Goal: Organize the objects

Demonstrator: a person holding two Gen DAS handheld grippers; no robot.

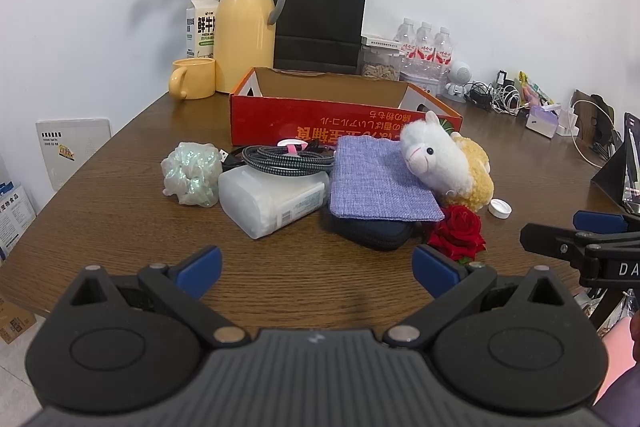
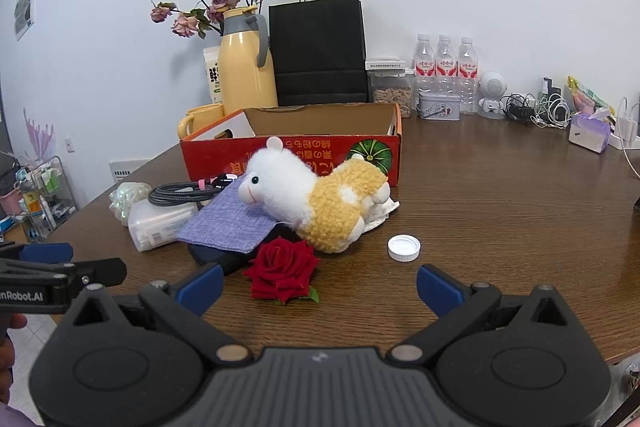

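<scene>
An open red cardboard box (image 1: 344,119) (image 2: 296,155) stands at the back of the wooden table. In front of it lie a plush alpaca (image 1: 444,159) (image 2: 320,199), a purple cloth (image 1: 380,183) (image 2: 228,223) over a dark pouch (image 1: 372,233), a coiled cable (image 1: 280,157) (image 2: 180,195), a translucent plastic case (image 1: 268,199) (image 2: 156,223), a shiny scrunchie (image 1: 192,173), a red rose (image 1: 458,229) (image 2: 284,267) and a white bottle cap (image 1: 500,208) (image 2: 404,247). My left gripper (image 1: 318,267) hovers open near the pile. My right gripper (image 2: 320,287) is open just short of the rose.
Behind the box stand a yellow thermos jug (image 1: 246,27), a yellow mug (image 1: 192,79), a milk carton (image 1: 202,25), a black paper bag (image 1: 320,19), dried flowers and water bottles (image 2: 446,67). Cables, a small robot figure (image 2: 492,95) and a tissue pack (image 2: 590,133) line the right.
</scene>
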